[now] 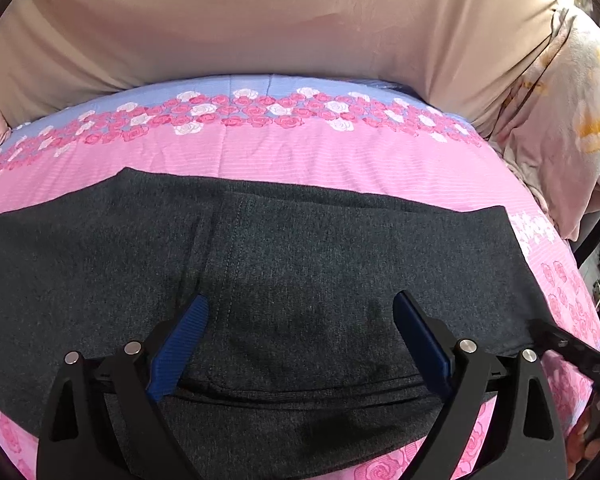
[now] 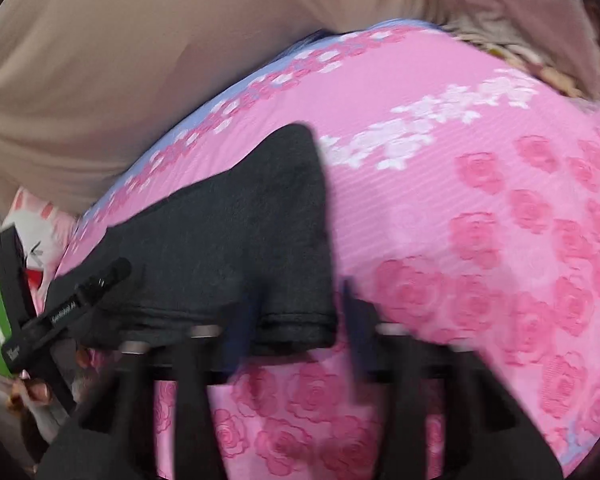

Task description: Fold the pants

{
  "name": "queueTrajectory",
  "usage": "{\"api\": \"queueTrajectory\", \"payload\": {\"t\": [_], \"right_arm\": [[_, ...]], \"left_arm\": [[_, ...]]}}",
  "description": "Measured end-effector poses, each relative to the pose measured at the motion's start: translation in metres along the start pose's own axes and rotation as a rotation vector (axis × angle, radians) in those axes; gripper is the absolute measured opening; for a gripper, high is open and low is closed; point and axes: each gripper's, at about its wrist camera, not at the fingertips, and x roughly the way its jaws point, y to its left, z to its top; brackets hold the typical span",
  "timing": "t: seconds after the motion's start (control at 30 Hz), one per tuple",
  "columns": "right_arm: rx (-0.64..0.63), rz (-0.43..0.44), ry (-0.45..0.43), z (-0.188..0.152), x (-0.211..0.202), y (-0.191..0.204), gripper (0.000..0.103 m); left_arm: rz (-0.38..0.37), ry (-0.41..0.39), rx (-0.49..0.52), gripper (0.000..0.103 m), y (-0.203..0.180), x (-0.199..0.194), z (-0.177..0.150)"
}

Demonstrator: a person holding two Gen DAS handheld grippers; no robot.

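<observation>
On the bed: dark grey pants (image 1: 300, 264) lay folded across a pink rose-print bedsheet (image 1: 300, 152); they spanned most of the left wrist view, reaching its left edge and ending at a straight edge on the right
Pants, detail: a stitched seam ran down the cloth left of centre; a layered lower edge showed near the camera, one layer resting on another; in the right wrist view the pants (image 2: 228, 248) sat left of centre, a corner pointing away and a hemmed edge nearest the camera
Left gripper (image 1: 300, 308): it hung over the middle of the pants; its blue-padded fingers (image 1: 180, 340) stood wide apart, with cloth showing between them; whether the tips touched the fabric could not be told
Right gripper (image 2: 296, 300): badly blurred; its fingers looked spread apart, with the near right corner of the pants and some bedsheet (image 2: 460, 160) between them; contact could not be told
Other gripper seen: part of the left gripper's black body (image 2: 60, 304) showed at the left of the right wrist view, beside the pants
Behind the bed: a beige cloth (image 1: 260, 28) rose beyond the sheet's blue border; a pale floral quilt (image 1: 560, 120) bunched at the right
</observation>
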Motion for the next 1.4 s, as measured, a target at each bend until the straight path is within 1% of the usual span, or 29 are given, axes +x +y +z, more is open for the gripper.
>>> {"api": "queueTrajectory", "payload": {"t": [0.07, 0.13, 0.2, 0.23, 0.3, 0.37, 0.43, 0.47, 0.53, 0.6, 0.63, 0.67, 0.73, 0.8, 0.83, 0.87, 0.9, 0.97, 1.0, 1.03, 1.07, 1.1, 1.13, 1.17, 1.23, 1.27, 1.33, 1.37, 1.4], "right_arm": [[-0.055, -0.031, -0.042, 0.003, -0.012, 0.007, 0.013], [-0.05, -0.046, -0.062, 0.005, -0.019, 0.0, 0.013], [-0.016, -0.067, -0.021, 0.003, -0.005, -0.014, 0.014], [-0.007, -0.056, -0.025, 0.001, -0.001, -0.018, 0.014], [-0.04, -0.065, -0.028, 0.005, -0.012, -0.011, 0.018], [-0.038, -0.098, -0.091, 0.008, -0.029, -0.004, 0.018], [-0.067, -0.086, -0.156, 0.011, -0.045, 0.01, 0.018], [-0.084, -0.079, -0.16, 0.012, -0.046, 0.014, 0.018], [-0.122, -0.089, -0.125, 0.016, -0.029, 0.02, 0.018], [-0.127, -0.147, -0.012, 0.011, 0.012, 0.014, 0.017], [-0.116, -0.148, -0.037, 0.011, 0.012, 0.012, 0.016], [-0.107, -0.158, -0.032, 0.015, 0.006, 0.017, 0.018], [-0.102, -0.122, -0.095, 0.019, -0.013, 0.031, 0.02], [-0.13, -0.106, -0.107, 0.022, -0.018, 0.045, 0.02], [-0.153, -0.104, -0.104, 0.023, -0.014, 0.052, 0.021], [-0.166, -0.104, -0.088, 0.023, -0.008, 0.054, 0.028], [-0.17, -0.111, -0.061, 0.024, 0.004, 0.054, 0.035], [-0.172, -0.171, 0.015, 0.024, 0.036, 0.049, 0.035], [-0.186, -0.189, -0.013, 0.024, 0.033, 0.056, 0.037], [-0.189, -0.187, -0.007, 0.027, 0.03, 0.063, 0.038], [-0.186, -0.122, -0.016, 0.031, 0.024, 0.073, 0.038], [-0.187, -0.067, -0.023, 0.034, 0.021, 0.082, 0.038], [-0.2, -0.025, -0.021, 0.035, 0.02, 0.093, 0.038], [-0.241, -0.001, -0.021, 0.034, 0.021, 0.111, 0.037], [-0.319, 0.011, -0.018, 0.031, 0.032, 0.141, 0.037], [-0.346, 0.029, 0.005, 0.029, 0.046, 0.156, 0.037], [-0.351, 0.06, 0.078, 0.024, 0.078, 0.175, 0.037], [-0.375, 0.037, 0.119, 0.017, 0.101, 0.185, 0.039], [-0.447, -0.023, 0.056, 0.011, 0.101, 0.199, 0.039]], "left_arm": [[-0.006, -0.021, -0.006, 0.091, 0.001, -0.005, -0.001], [-0.008, -0.023, -0.009, 0.091, 0.003, -0.006, -0.001], [-0.006, -0.01, -0.006, 0.091, 0.002, -0.003, -0.001], [-0.005, -0.006, -0.005, 0.091, 0.002, -0.002, -0.001], [0.0, 0.004, -0.006, 0.091, 0.002, 0.0, 0.0], [-0.002, 0.004, -0.01, 0.091, 0.002, 0.0, -0.001], [0.0, 0.008, -0.012, 0.091, 0.003, 0.001, -0.001], [0.001, 0.01, -0.012, 0.091, 0.003, 0.001, -0.001], [0.004, 0.011, -0.011, 0.091, 0.003, 0.001, -0.001], [0.006, 0.01, -0.011, 0.091, 0.002, 0.001, -0.001], [0.006, 0.009, -0.013, 0.091, 0.002, 0.001, -0.001], [0.009, 0.011, -0.018, 0.091, 0.003, 0.001, -0.001], [0.005, 0.009, -0.027, 0.091, 0.006, 0.0, -0.002], [0.003, -0.001, -0.041, 0.091, 0.01, -0.004, -0.002], [-0.005, -0.008, -0.048, 0.091, 0.013, -0.007, -0.003], [-0.011, -0.015, -0.057, 0.091, 0.016, -0.01, -0.003], [-0.02, -0.024, -0.073, 0.091, 0.021, -0.015, -0.005], [-0.049, -0.049, -0.123, 0.091, 0.041, -0.028, -0.009], [-0.054, -0.06, -0.142, 0.091, 0.05, -0.034, -0.011], [-0.053, -0.075, -0.162, 0.091, 0.063, -0.041, -0.014], [-0.048, -0.085, -0.172, 0.091, 0.072, -0.046, -0.016], [-0.029, -0.106, -0.185, 0.091, 0.09, -0.056, -0.019], [-0.012, -0.118, -0.193, 0.091, 0.099, -0.06, -0.02], [0.01, -0.132, -0.202, 0.091, 0.109, -0.066, -0.022], [0.044, -0.154, -0.228, 0.091, 0.134, -0.076, -0.026], [0.051, -0.156, -0.239, 0.091, 0.142, -0.077, -0.027], [0.063, -0.154, -0.284, 0.091, 0.16, -0.08, -0.03], [0.054, -0.155, -0.301, 0.091, 0.166, -0.081, -0.03], [0.053, -0.159, -0.312, 0.091, 0.172, -0.084, -0.032]]}}
